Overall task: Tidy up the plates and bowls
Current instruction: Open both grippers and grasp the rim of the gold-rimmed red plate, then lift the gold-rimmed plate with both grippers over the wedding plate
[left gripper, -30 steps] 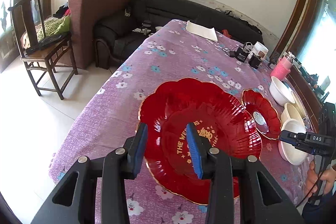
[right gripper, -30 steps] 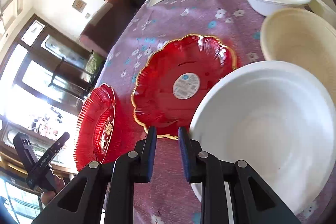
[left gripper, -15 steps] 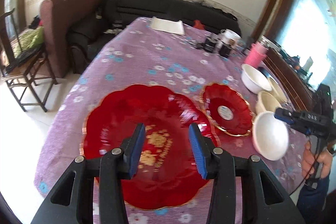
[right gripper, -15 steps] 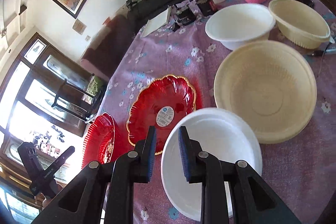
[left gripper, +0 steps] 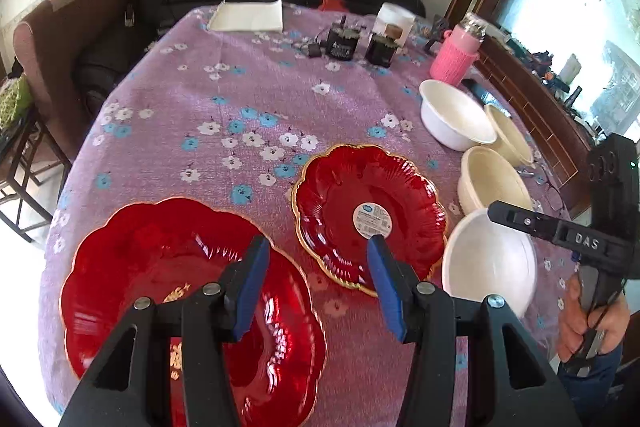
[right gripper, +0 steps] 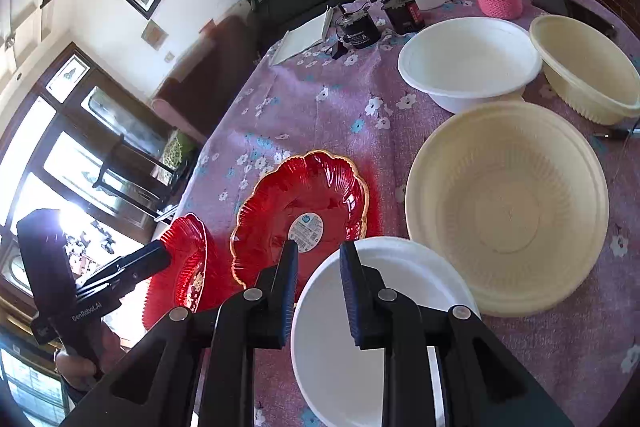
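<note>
Your left gripper hung with fingers wide and empty over the large red plate on the tabletop. Your right gripper held its fingers narrowly parted astride the white bowl's rim, probably poised to grip it for stacking.

Floral purple table with plates, bowls.

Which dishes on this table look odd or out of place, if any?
Nothing spilled or broken. The only oddity: the smaller red plate has a round sticker label in its center. The white bowls and cream bowls all sit upright on the tablecloth.
</note>
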A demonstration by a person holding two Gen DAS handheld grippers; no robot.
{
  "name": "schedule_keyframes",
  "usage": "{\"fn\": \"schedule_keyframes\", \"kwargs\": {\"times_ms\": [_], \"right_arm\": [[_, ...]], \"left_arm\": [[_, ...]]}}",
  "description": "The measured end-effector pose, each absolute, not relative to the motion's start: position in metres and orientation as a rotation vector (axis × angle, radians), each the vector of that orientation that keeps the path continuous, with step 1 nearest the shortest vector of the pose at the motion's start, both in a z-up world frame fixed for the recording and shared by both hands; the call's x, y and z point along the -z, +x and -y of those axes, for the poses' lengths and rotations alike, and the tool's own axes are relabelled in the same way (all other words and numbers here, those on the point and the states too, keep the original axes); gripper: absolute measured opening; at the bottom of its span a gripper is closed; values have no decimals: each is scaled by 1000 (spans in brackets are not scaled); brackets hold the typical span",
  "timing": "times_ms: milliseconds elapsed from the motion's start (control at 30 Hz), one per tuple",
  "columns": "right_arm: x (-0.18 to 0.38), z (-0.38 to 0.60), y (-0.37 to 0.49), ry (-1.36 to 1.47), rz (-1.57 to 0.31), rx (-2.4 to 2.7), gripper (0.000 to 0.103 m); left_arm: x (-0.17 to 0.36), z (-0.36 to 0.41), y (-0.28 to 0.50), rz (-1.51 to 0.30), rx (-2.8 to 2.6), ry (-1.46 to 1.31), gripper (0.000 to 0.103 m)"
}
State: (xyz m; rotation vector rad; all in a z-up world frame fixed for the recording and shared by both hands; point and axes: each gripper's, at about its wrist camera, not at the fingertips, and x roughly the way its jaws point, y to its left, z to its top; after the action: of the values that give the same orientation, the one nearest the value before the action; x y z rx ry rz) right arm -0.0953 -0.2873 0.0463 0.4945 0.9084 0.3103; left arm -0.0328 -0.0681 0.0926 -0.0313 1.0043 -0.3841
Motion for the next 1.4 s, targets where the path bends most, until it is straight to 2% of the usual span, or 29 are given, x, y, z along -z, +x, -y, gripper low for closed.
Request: {"fn": "schedule_keyframes", "kwargs": {"times_ms": [300,500,567,633,867,1400], "right_arm": [[-41,271,-43,362,-1065,-274,24],[-31,266,-24,296,-1138,-239,24],[-28,267,-20,284,-1156,-229,23],[-25,267,-15,268,-1178,-223,23],[-6,261,-3,229,-1266,-268,22],[-29,261,0,311,-1144,-257,19]], "left_arm": [[-64,91,21,-1141,334,-1,49],[-54,97,37,-1170,298,37,47],[-48,100,42,-1185,285,65,40],[-41,101,47,-1212,284,71,23],[-24,104,52,-1255,322,62,13],[-65,98,51,-1123,316,20,13]]}}
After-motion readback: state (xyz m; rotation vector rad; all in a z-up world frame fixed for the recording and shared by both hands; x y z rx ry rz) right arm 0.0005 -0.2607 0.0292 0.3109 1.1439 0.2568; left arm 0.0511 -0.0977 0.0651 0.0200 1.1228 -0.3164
